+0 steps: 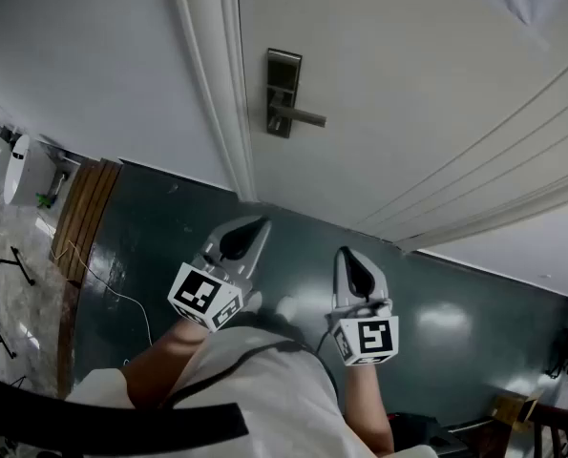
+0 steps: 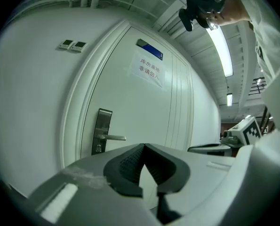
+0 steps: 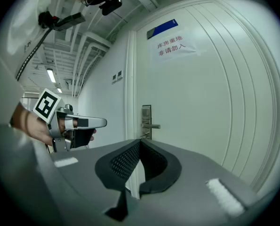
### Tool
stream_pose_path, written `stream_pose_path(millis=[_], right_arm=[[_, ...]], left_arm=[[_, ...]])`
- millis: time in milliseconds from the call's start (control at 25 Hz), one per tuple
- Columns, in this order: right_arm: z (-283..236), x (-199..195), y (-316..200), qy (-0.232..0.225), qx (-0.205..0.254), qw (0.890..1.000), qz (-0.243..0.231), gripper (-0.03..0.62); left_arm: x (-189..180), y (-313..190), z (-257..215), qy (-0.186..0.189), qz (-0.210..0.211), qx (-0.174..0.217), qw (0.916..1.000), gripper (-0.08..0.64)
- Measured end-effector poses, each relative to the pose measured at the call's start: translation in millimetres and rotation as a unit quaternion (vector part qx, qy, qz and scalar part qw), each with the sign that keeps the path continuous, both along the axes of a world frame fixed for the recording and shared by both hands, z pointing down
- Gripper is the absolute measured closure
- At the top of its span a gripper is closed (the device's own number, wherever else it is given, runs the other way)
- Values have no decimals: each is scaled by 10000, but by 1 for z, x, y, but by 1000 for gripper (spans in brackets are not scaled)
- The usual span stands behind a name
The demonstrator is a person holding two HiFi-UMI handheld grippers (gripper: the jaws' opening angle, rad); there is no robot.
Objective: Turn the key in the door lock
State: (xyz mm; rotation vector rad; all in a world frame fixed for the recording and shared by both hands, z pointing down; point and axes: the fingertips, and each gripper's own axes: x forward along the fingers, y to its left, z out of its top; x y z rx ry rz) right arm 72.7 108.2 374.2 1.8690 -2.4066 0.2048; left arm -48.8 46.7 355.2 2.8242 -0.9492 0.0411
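Observation:
A white door (image 1: 408,93) carries a dark metal lock plate (image 1: 283,92) with a lever handle (image 1: 301,116). In the left gripper view the lock plate (image 2: 102,131) shows a small key-like piece (image 2: 98,148) hanging under the handle; it is too small to be sure. The same plate (image 3: 146,121) stands ahead in the right gripper view. My left gripper (image 1: 245,239) and right gripper (image 1: 354,267) are held side by side, well short of the door. Both point at it, shut and holding nothing. Each also shows in its own view: the left gripper (image 2: 143,146) and the right gripper (image 3: 140,141).
The door frame (image 1: 217,84) runs just left of the lock, with plain wall beyond. A paper sign (image 2: 149,71) and a blue plate (image 2: 149,49) hang high on the door. The floor (image 1: 150,256) is dark and glossy, with a cable (image 1: 102,280) at the left.

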Motion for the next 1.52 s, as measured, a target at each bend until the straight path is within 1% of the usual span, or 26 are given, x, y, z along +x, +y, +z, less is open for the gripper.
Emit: stream_pose_path(millis=[200, 440, 600, 800, 1000, 1120, 1320, 1520], right_arm=[[1, 5, -6, 19, 52, 10000, -39, 584], [8, 6, -11, -105, 110, 9998, -163, 584], [14, 14, -13, -189, 91, 9996, -178, 584], [22, 27, -20, -331, 55, 9990, -287, 584], [25, 33, -26, -297, 41, 9984, -470, 584], [24, 33, -30, -289, 43, 9981, -549, 584], [32, 31, -47, -268, -78, 9978, -600, 584], [31, 20, -66, -236, -70, 9971, -725, 584]], left_arm=[[12, -4, 3, 62, -63, 55, 9999, 555], [23, -6, 6, 122, -166, 122, 9997, 555], [21, -9, 12, 45, -321, 62, 9995, 555], [29, -16, 17, -45, -447, 93, 9989, 555], [32, -16, 16, -16, -662, 96, 9978, 555], [34, -18, 18, -70, -729, 102, 9973, 555], [38, -30, 24, -107, -729, 50, 9973, 555], [39, -45, 27, -60, -675, 61, 9977, 555]])
